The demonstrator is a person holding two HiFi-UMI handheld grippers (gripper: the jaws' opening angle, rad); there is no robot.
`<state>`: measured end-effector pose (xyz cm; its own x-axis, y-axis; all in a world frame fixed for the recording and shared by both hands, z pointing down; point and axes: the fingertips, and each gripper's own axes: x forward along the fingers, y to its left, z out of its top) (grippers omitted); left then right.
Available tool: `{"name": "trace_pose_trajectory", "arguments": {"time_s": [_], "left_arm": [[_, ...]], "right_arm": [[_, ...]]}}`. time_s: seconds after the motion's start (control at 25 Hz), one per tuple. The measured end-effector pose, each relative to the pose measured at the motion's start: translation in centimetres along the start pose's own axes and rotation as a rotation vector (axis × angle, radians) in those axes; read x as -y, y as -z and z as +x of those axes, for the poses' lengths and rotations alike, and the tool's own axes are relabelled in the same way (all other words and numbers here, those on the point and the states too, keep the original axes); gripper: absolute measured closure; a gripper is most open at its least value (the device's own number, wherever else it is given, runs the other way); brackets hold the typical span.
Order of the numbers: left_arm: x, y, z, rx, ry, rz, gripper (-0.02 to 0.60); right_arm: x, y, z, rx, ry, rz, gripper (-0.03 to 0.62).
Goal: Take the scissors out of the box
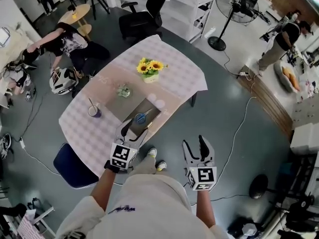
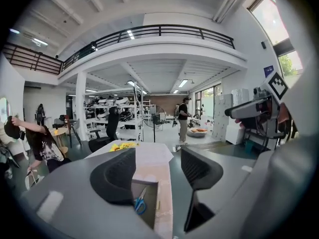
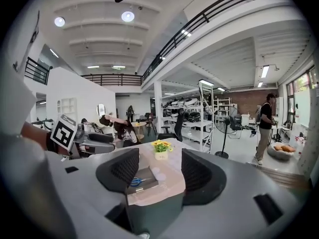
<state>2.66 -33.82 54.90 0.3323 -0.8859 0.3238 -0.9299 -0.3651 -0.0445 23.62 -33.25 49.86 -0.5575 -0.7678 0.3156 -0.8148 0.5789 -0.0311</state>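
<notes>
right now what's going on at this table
A person stands at the near end of the table with a two-jaw tool in each hand. The left tool hovers at the near edge of the open grey box, where blue-handled scissors lie; its jaws are apart and grip nothing. The right tool hangs beyond the table's edge, open and empty. The scissors are not yet picked up.
</notes>
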Motion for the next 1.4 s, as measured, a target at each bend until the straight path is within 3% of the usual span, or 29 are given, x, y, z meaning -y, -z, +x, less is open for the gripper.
{"name": "trace_pose_trajectory", "arguments": {"time_s": [0.2,0.4,1.0,1.4], "left_arm": [[-3.3,6.5,2.9,-0.166,-0.001,0.084,0.311],[-6.2,12.4,6.7,-0.269,0.035,0.155,0.341],[-5.9,24.8,12.9,-0.566,0.185,0.036,0.399],[-6.9,28.8,15.6,-0.722,0.169,-0.001,0.456]], "right_arm": [[-1.5,0.2,3.4,-0.042,-0.012,-0.035,0.333],[-2.9,1.6,7.1,-0.065,-0.019,-0.046,0.356],[-8.0,6.6,14.5,-0.170,-0.131,-0.041,0.399],[-11.1,9.3,15.0,-0.228,-0.191,-0.028,0.405]]}}
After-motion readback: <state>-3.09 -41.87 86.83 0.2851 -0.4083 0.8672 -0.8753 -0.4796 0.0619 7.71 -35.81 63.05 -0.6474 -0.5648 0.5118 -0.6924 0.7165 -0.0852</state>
